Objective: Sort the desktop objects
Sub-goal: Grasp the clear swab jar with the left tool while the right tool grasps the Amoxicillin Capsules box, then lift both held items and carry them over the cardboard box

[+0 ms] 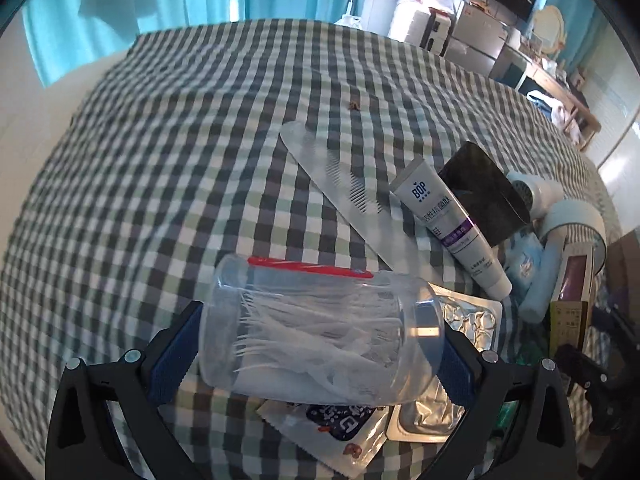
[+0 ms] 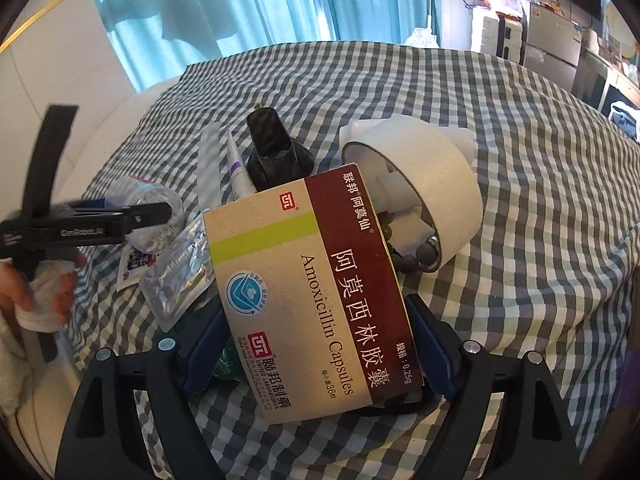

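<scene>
The clear floss-pick jar [image 1: 320, 332], clamped sideways in the left claw [image 1: 320, 354] above the checked surface [image 1: 160, 160], could roll free, while the amoxicillin box [image 2: 316, 296] seemingly gripped by the right claw [image 2: 320, 352] might twist out.

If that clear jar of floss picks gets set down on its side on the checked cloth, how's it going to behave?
The jar is a smooth clear cylinder, so on its side it will probably roll. It looks like thin plastic holding only floss picks, so likely light and easily nudged. The left gripper holds it by its ends; the hard, glossy wall may slip between the fingers.
</scene>
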`<state>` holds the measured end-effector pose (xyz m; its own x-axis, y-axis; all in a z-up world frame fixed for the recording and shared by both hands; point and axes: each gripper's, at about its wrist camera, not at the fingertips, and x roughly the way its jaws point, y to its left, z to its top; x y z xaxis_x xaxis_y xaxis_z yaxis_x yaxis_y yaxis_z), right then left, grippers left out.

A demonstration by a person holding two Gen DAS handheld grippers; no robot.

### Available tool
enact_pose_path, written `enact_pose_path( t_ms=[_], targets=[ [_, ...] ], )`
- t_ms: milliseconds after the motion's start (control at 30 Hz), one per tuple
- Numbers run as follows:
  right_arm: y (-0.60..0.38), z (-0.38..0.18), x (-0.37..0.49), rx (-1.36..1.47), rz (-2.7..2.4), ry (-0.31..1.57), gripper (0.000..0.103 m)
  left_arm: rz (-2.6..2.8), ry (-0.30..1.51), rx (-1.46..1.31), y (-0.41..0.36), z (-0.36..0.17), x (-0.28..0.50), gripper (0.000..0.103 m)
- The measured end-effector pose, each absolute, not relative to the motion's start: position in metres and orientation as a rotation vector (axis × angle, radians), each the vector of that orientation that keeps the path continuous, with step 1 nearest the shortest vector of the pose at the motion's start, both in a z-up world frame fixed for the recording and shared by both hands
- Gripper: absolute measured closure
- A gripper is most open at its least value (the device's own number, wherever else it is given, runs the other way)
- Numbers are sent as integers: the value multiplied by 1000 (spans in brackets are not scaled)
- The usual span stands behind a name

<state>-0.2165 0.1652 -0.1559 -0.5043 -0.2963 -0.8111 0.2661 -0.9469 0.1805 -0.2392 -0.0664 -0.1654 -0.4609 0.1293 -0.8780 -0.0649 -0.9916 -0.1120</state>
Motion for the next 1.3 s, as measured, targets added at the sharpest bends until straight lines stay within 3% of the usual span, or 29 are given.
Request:
enact_pose_path(
  t_ms=[67, 167, 667, 700, 733, 767, 800, 900, 967, 1033, 1100, 1200, 1300],
  targets=[
    [165, -157, -216, 1349, -2473, -43, 19, 2598, -97, -1536, -67, -164, -238, 0],
    [163, -156, -215, 1354, -2475, -33, 19, 2611, -95, -1463, -66, -156, -234, 11],
    [159, -110, -179, 1285, -2560, -60, 24, 2671, -47, -1418, -48, -94, -183, 12],
    [159, -105, -175, 1271, -2567, -69, 37, 2672, -55, -1407, -47, -88, -176, 12],
    [158, -100, -171, 1259, -2554, -85, 73, 2667, -65, -1410, -48, -85, -171, 12],
    [160, -99, -168, 1270, -2547, -85, 80, 2660, -78, -1416, -46, -82, -166, 12],
    [158, -98, -165, 1285, -2552, -68, 81, 2659, -92, -1409, -44, -77, -161, 12],
    [155, -105, -157, 1357, -2526, -35, 81, 2657, -98, -1379, -40, -68, -148, 12],
    [158, -107, -145, 1330, -2563, -30, 75, 2660, -85, -1362, -37, -64, -140, 12],
    [160, -116, -144, 1383, -2520, -61, 53, 2663, -85, -1351, -37, -64, -133, 12],
    [162, -122, -141, 1429, -2479, -104, 40, 2664, -92, -1361, -38, -66, -130, 12],
    [156, -125, -140, 1444, -2467, -115, 27, 2649, -100, -1399, -39, -73, -125, 12],
    [148, -136, -144, 1492, -2473, -10, 26, 2632, -100, -1429, -37, -79, -123, 12]
  ],
)
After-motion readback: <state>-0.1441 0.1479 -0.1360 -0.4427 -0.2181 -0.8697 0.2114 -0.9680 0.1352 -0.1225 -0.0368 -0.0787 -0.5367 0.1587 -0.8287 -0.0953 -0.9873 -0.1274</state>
